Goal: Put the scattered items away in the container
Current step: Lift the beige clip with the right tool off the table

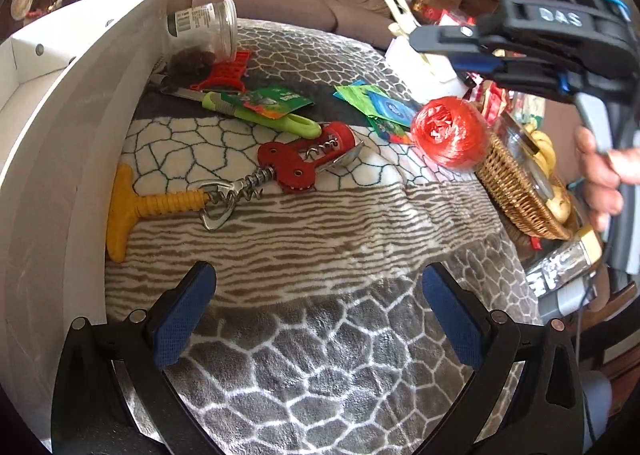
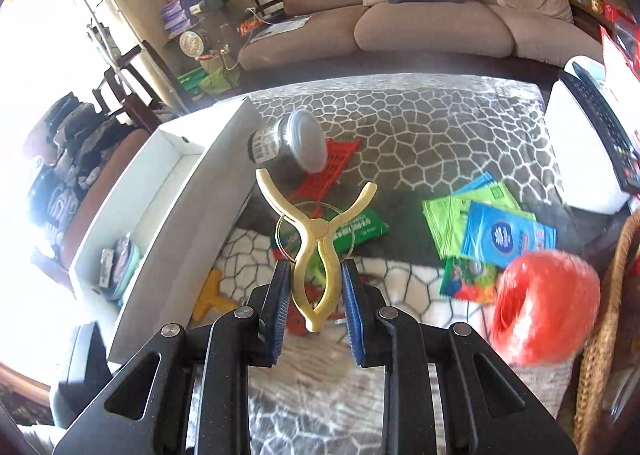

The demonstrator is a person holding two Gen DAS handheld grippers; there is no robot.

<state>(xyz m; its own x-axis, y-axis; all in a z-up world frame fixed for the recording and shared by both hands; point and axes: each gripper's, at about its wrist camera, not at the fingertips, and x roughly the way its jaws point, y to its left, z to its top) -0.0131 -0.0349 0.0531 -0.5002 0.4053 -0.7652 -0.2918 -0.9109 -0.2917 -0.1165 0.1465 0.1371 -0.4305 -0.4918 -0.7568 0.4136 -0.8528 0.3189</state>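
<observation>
Blanket-covered surface (image 1: 320,335), sofa behind; right tool (image 2: 316,291) pinches yellow clip (image 2: 316,251) at frame centre.
Left tool (image 1: 320,307) spread, empty. Thin grip: clip could twist out before white container (image 2: 168,183), left.

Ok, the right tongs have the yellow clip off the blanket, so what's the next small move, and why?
Probably carry the clip left, over the wall of the white box, before letting go. The right tongs are shut on its lower end and it hangs above the blanket, to the right of the box. The box is open-topped and already holds a few things.
</observation>
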